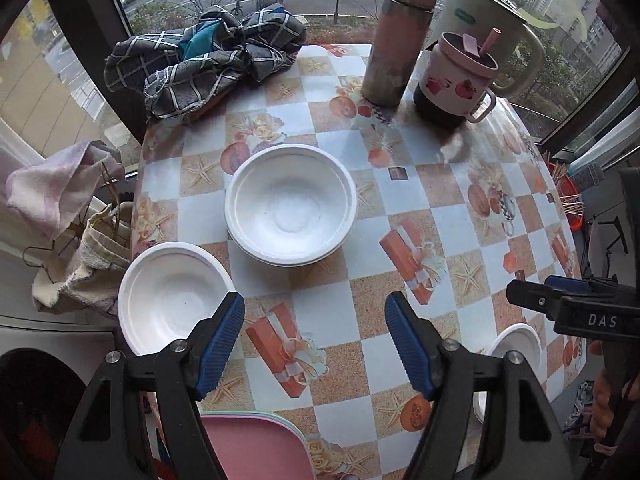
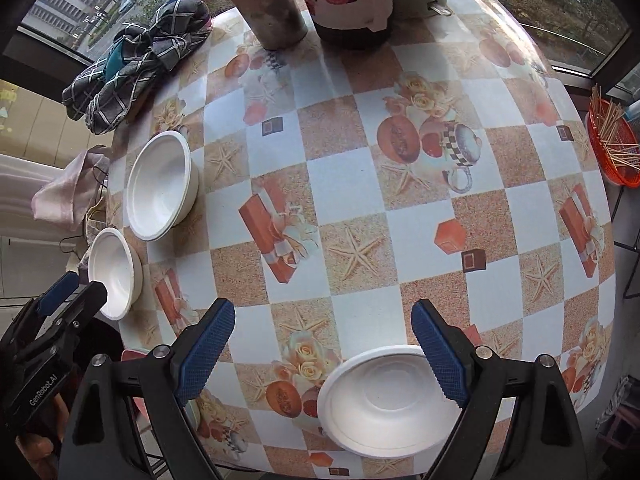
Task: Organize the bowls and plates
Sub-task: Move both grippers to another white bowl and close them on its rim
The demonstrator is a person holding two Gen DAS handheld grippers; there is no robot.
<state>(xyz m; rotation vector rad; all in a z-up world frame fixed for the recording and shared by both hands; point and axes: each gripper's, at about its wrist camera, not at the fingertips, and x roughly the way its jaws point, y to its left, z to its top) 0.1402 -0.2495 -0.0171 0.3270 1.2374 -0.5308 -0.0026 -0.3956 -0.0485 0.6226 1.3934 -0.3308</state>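
Note:
A stack of white bowls point(image 1: 291, 204) sits mid-table; it also shows in the right wrist view point(image 2: 160, 186). A single white bowl point(image 1: 172, 300) sits at the table's left edge, beside my left gripper's left finger, and shows in the right wrist view point(image 2: 114, 272). Another white bowl point(image 2: 390, 400) sits at the near edge under my right gripper's right finger; it shows in the left wrist view point(image 1: 516, 348). Stacked pink plates point(image 1: 260, 446) lie below my left gripper point(image 1: 315, 346), which is open and empty. My right gripper point(image 2: 323, 354) is open and empty.
A checked cloth point(image 1: 200, 64), a thermos point(image 1: 400, 36), a pink mug point(image 1: 456, 76) and a large pale jug point(image 1: 488, 28) stand along the far edge of the patterned table point(image 1: 380, 208). A red basket of sticks point(image 2: 612, 144) sits off the right edge. A cloth bag point(image 1: 92, 264) hangs at the left.

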